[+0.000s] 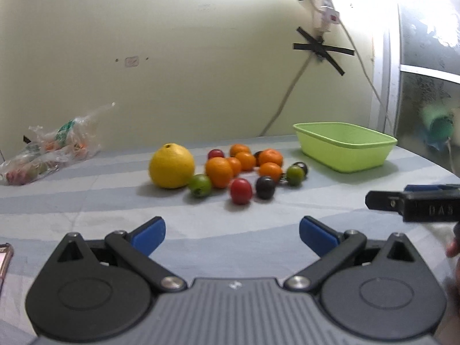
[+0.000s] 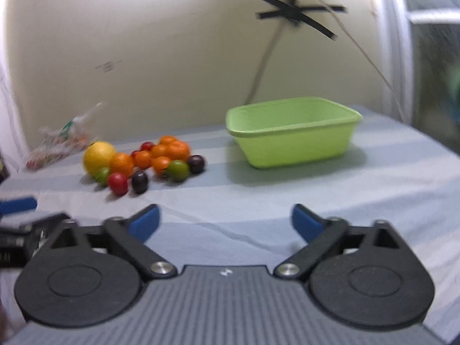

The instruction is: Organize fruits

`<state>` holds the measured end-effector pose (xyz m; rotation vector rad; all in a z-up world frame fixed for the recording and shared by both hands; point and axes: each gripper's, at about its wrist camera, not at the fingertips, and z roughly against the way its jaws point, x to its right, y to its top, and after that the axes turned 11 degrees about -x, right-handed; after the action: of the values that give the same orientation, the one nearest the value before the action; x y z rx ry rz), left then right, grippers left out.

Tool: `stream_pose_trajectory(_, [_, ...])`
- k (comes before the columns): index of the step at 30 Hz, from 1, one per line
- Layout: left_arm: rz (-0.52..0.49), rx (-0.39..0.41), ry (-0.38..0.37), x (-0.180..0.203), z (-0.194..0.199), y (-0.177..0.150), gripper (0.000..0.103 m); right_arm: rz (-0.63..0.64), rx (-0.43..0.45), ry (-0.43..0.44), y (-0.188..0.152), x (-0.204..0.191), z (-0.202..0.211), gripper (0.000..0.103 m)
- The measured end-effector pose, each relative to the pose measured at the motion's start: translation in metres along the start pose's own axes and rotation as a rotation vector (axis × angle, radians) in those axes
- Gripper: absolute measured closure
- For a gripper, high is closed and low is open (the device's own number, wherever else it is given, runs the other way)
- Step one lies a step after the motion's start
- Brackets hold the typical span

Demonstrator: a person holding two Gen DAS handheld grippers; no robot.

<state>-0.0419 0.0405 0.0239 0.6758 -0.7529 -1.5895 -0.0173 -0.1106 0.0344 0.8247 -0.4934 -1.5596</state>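
Both grippers wide, left gripper, right gripper, bare cloth before fruit pile

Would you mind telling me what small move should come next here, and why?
Probably ease the left tongs forward toward the red fruit: both tongs are open and hold nothing, every fruit lies outside the green tub, and the red one sits nearest.

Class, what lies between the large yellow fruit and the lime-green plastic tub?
The small oranges and little red, green and dark fruits cluster there, short of the tub, beside the yellow fruit; both views show it.
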Motion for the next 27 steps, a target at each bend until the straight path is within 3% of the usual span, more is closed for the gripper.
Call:
stream_pose_trajectory(2, [0.021,-0.011,-0.011,-0.011,-0.001,0.005,0.005,0.092,-0.015,0.026,0.005,-0.013,-0.002,0.032])
stream_pose_trajectory(5, [0.059,-0.04,-0.078,-0.023,-0.01,0.019,0.021,0.241,-0.035,0.095,0.02,-0.031,-0.01,0.055])
stream_pose_trajectory(7, [0.086,-0.064,-0.134,-0.029,-0.02,0.028,0.039,0.337,-0.039,0.129,0.032,-0.041,-0.019,0.062])
stream_pose_trajectory(8, [0.099,-0.076,-0.153,-0.031,-0.026,0.031,0.042,0.375,-0.039,0.146,0.035,-0.044,-0.022,0.065])
stream_pose_trajectory(14, [0.203,-0.163,-0.285,-0.043,-0.066,0.043,0.047,0.525,-0.1,0.28,0.054,-0.055,-0.058,0.066])
stream_pose_trajectory(21, [0.231,-0.179,-0.335,-0.046,-0.088,0.05,0.047,0.59,-0.15,0.354,0.057,-0.062,-0.085,0.066])
stream_pose_trajectory(25, [0.239,-0.201,-0.34,-0.043,-0.097,0.049,0.062,0.575,-0.187,0.396,0.059,-0.059,-0.091,0.065])
stream_pose_trajectory(27, [0.247,-0.194,-0.336,-0.045,-0.097,0.048,0.074,0.577,-0.19,0.402,0.06,-0.059,-0.091,0.066])
